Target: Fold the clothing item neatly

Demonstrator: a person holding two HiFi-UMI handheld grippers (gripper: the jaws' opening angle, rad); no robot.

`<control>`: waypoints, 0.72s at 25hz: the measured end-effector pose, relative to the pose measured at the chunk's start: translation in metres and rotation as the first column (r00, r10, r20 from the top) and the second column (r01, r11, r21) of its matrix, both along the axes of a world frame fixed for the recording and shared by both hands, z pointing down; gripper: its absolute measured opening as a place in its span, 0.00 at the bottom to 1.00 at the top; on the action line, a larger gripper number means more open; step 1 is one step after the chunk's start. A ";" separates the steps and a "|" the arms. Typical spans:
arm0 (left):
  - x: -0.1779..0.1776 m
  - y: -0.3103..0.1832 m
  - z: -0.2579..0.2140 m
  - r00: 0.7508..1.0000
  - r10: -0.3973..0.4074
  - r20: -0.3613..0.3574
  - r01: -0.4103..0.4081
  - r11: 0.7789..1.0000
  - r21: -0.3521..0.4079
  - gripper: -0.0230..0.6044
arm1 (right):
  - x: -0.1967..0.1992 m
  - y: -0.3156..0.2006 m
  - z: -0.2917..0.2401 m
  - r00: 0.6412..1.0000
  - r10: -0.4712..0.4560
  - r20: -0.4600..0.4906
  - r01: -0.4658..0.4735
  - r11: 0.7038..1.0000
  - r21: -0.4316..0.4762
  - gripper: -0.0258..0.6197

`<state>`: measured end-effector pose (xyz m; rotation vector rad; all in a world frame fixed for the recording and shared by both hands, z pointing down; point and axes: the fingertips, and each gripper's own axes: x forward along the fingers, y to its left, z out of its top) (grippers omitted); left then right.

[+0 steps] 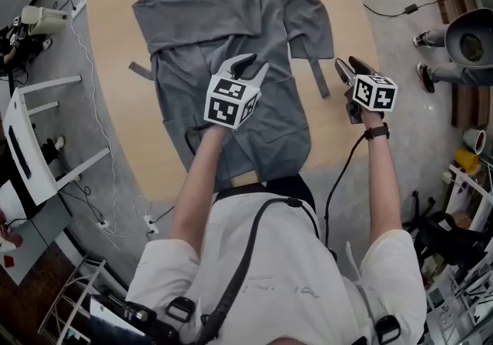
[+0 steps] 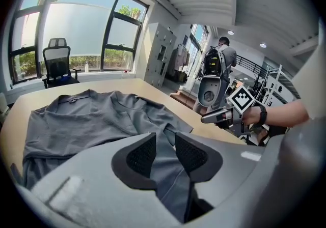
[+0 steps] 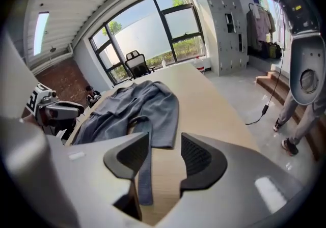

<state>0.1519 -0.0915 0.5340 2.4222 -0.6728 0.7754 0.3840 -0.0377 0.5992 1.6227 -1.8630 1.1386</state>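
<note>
A grey robe-like garment [image 1: 231, 12] lies spread on the round wooden table [image 1: 115, 66], collar at the far side. Its belt strip [image 1: 317, 74] trails off the right side onto bare wood. My left gripper [image 1: 248, 68] hovers over the garment's middle, jaws open; in the left gripper view [image 2: 165, 153] grey cloth [image 2: 91, 120] shows through the gap, and no pad presses on it. My right gripper [image 1: 347, 66] is over the table to the right of the belt, open; in the right gripper view [image 3: 165, 155] the belt strip [image 3: 145, 176] lies beneath the left jaw.
A second belt end [image 1: 141, 71] sticks out at the garment's left edge. A white frame [image 1: 46, 135] stands left of the table. A person's legs [image 1: 447, 70] and a grey rounded machine [image 1: 470, 35] are at the right. A cable [image 1: 393, 8] runs over the floor.
</note>
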 end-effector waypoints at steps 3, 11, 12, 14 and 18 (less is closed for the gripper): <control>0.006 0.003 0.005 1.000 0.003 0.007 -0.003 1.000 -0.009 0.23 | 0.003 -0.008 0.020 0.999 0.030 0.026 -0.029 0.999 -0.028 0.33; 0.009 0.003 0.011 0.999 -0.011 0.033 0.011 1.000 -0.013 0.23 | -0.006 -0.019 0.064 0.993 0.112 -0.047 -0.116 0.990 -0.079 0.25; 0.008 0.003 0.011 0.999 -0.013 0.036 0.014 1.000 -0.013 0.23 | -0.005 -0.020 0.066 0.991 0.113 -0.068 -0.118 0.990 -0.075 0.21; 0.007 0.004 0.012 0.999 -0.018 0.040 0.018 1.000 -0.015 0.23 | -0.005 -0.020 0.069 0.989 0.090 -0.118 -0.099 0.992 -0.072 0.15; 0.011 0.010 0.012 0.999 -0.012 0.038 0.013 1.000 -0.019 0.23 | -0.005 -0.021 0.064 0.982 0.058 -0.178 -0.069 0.996 -0.058 0.06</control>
